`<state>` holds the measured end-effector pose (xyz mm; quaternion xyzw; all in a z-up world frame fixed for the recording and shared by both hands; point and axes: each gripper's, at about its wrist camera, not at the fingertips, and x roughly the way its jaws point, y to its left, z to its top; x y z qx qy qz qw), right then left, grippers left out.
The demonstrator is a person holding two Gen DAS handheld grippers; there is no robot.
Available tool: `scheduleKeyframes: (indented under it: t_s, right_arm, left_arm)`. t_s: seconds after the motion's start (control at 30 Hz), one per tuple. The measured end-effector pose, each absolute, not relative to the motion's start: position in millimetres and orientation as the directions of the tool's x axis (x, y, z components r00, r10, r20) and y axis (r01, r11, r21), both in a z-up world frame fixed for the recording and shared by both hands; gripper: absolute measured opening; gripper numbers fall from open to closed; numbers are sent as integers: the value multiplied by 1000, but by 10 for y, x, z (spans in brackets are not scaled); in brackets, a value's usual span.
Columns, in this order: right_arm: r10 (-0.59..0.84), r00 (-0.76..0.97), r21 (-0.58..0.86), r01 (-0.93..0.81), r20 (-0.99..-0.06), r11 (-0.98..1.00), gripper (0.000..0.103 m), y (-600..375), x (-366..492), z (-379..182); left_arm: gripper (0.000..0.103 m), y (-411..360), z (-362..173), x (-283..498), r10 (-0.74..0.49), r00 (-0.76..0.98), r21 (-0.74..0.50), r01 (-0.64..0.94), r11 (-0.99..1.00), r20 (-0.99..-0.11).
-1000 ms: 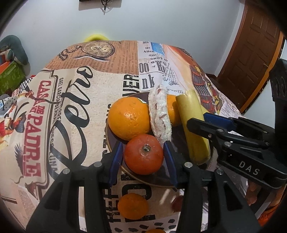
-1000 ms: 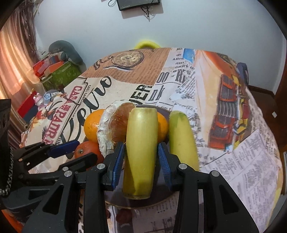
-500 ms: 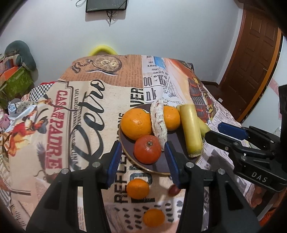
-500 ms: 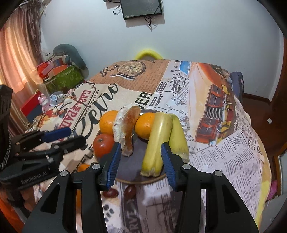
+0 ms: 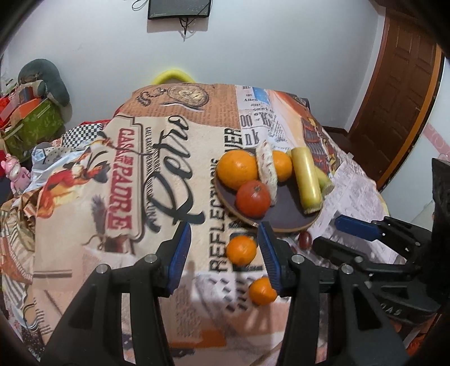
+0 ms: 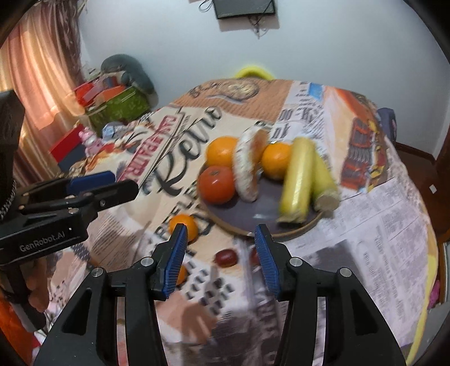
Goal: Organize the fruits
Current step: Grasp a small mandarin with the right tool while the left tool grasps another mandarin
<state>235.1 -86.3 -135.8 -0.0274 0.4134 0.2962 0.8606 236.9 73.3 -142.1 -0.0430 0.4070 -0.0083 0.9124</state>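
Newsprint-patterned cloth covers the table (image 5: 84, 214), where both left tongs (image 5: 225, 253) and right tongs (image 6: 219, 253) hang released and empty; next, likely collect the small loose orange mandarin (image 5: 241, 250) beside the loaded dark round plate (image 5: 284, 222).

A lived-in home room: a tabletop (image 5: 118, 174) under a retro newspaper-print cloth, a wall-mounted screen (image 5: 179, 8) with dangling cables, a panelled wooden door (image 5: 402, 93), pink curtains (image 6: 36, 70), and boxes and toys (image 6: 92, 140) piled in the corner.
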Motion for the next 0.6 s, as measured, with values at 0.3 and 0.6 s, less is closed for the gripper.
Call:
scheduleKeyframes:
  t_s: [0.3, 0.6]
  right_arm:
    - [485, 396, 193, -584, -780, 788, 46, -494, 2157, -1661]
    - [481, 342, 211, -593, -807, 777, 46, -392, 2182, -1875]
  left_arm:
    - [54, 951, -1636, 2097, -20, 629, -60, -42, 997, -777]
    - [54, 1011, -1959, 2089, -36, 577, -81, -51, 995, -816]
